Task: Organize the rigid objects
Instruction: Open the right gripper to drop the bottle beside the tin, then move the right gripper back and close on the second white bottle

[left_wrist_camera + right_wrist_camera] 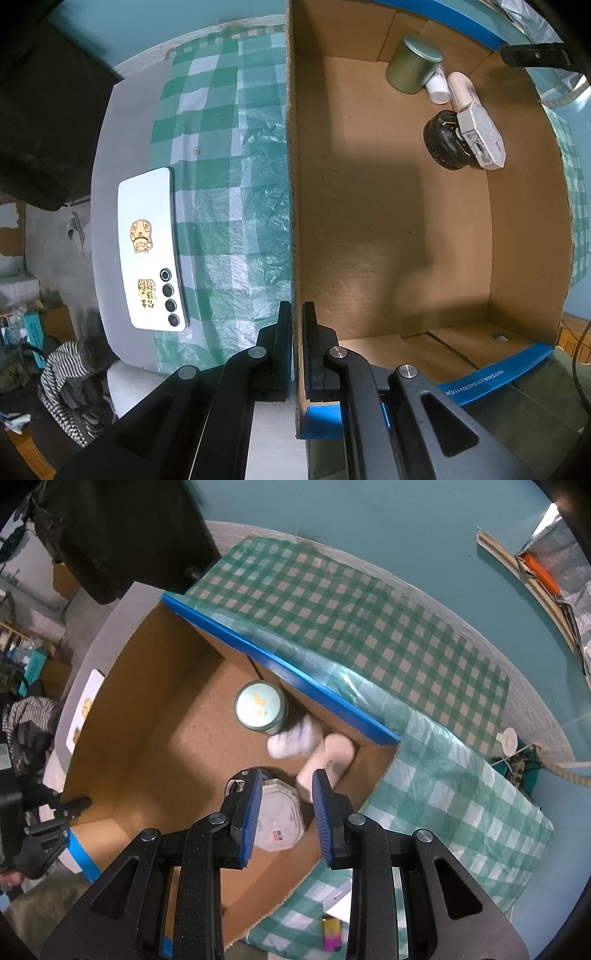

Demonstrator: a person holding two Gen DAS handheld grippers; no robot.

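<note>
A cardboard box point(388, 221) with blue-taped edges stands on a green checked cloth. My left gripper point(296, 314) is shut on the box's left wall point(291, 184). Inside lie a green round tin point(415, 64), a small white bottle point(437, 86), a pale tube point(463, 90), a black round object point(445, 142) and a white octagonal box point(482, 138). My right gripper point(286, 794) is open and empty, above the white octagonal box point(279, 819) in the box's near corner. The tin point(260, 707), white bottle point(293, 742) and pale tube point(327, 764) lie beyond it.
A white phone point(151, 247) with gold stickers lies face down left of the box. A small multicoloured lighter point(331, 936) and a white object point(341, 897) lie on the cloth near the box's near right side. The table's left edge drops to a cluttered floor.
</note>
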